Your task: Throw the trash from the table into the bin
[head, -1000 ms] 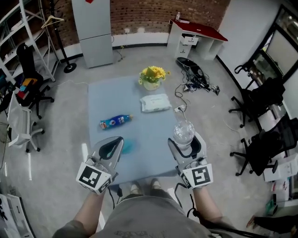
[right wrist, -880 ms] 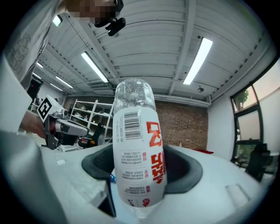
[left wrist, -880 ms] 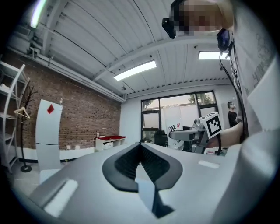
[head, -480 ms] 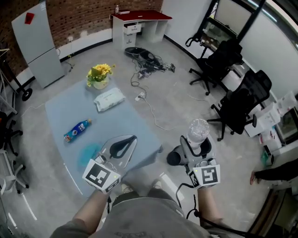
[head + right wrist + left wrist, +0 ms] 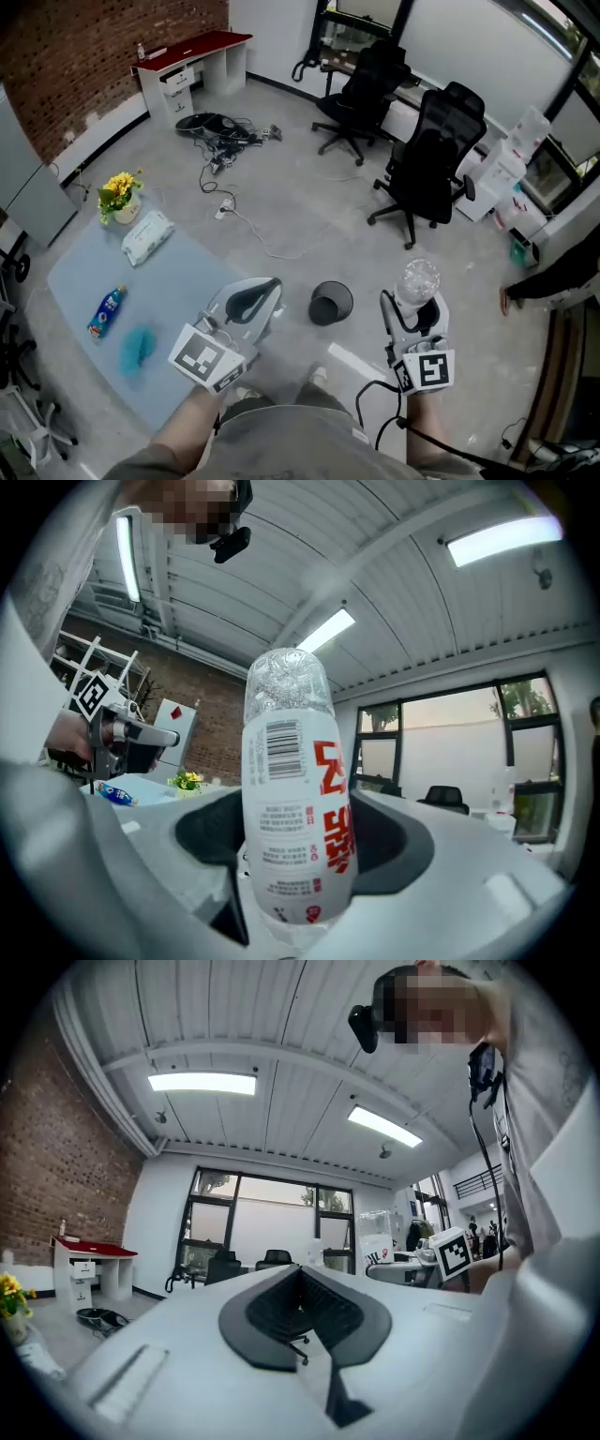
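Note:
My right gripper (image 5: 415,298) is shut on a clear plastic bottle (image 5: 418,279) with a red-printed label, held upright over the floor. The same bottle (image 5: 295,799) fills the middle of the right gripper view, between the jaws of the right gripper (image 5: 300,855). A small black bin (image 5: 330,302) stands on the floor just left of that gripper. My left gripper (image 5: 248,302) is shut and empty above the table's near corner; the left gripper (image 5: 302,1277) looks into the room. On the pale blue table (image 5: 178,281) lie a blue bottle (image 5: 106,311) and a teal scrap (image 5: 141,347).
A wipes pack (image 5: 147,235) and a pot of yellow flowers (image 5: 119,194) sit at the table's far end. Two black office chairs (image 5: 427,169) stand beyond the bin. Cables (image 5: 225,141) trail over the floor. A person (image 5: 553,281) is at the right edge.
The view has swung right, away from the table. The bin has come into sight, and my right gripper has carried the clear bottle off the table to beside it.

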